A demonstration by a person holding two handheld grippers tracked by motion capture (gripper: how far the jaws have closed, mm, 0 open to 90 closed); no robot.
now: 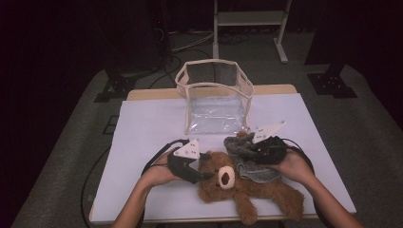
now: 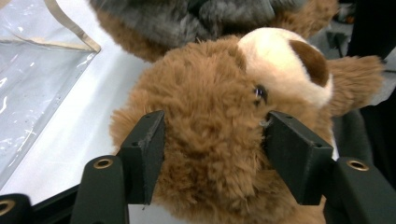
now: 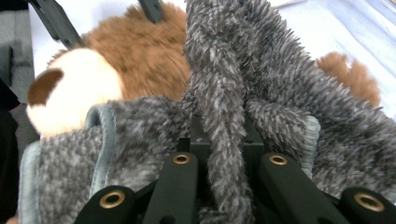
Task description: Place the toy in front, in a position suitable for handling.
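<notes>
Brown plush teddy bear [image 1: 228, 183] lies between the two tools, head clasped in left gripper [image 2: 212, 144], jaws half apart | right gripper [image 3: 229, 154] pinched tight on grey fleece garment [image 1: 247, 151] over bear's body | step: looks like dressing or undressing | next: hold head steady, work fleece along | count: one bear, one garment, one clear bag [image 1: 216, 95] beyond both grippers
</notes>
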